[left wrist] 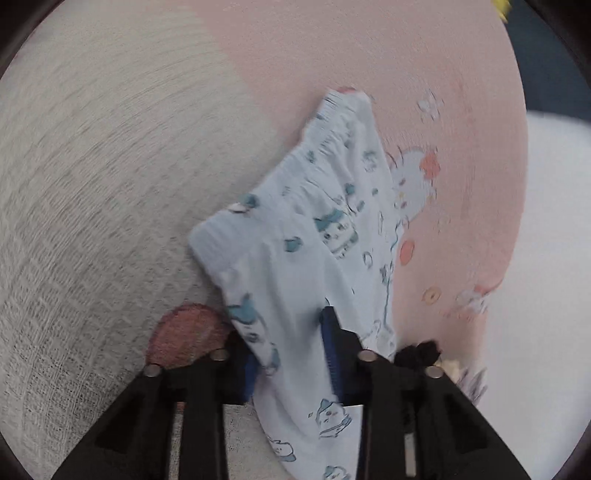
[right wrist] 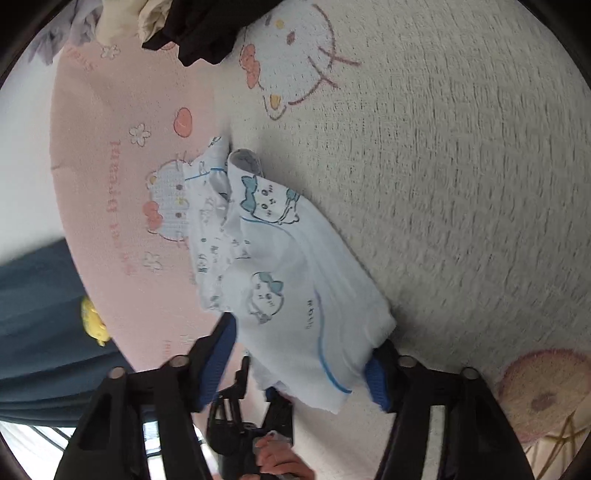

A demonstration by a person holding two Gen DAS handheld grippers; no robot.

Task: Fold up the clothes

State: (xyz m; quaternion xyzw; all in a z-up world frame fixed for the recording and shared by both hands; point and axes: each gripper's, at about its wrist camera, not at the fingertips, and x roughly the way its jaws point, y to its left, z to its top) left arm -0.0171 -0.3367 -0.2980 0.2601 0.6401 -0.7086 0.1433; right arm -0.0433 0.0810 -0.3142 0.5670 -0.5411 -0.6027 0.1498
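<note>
Jaws of the left gripper [left wrist: 291, 354] clench the hem of the white printed garment [left wrist: 306, 236]; the right gripper [right wrist: 304, 354] jaws pinch its other edge, cloth draped over the pink-and-cream blanket [right wrist: 443, 147].

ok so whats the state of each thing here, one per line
left tool: shut on the printed garment
right tool: garment edge between its fingers, grip unclear
printed garment: partly folded, lying on the blanket
blanket: spread flat
dark clothes pile: crumpled, unfolded
</note>
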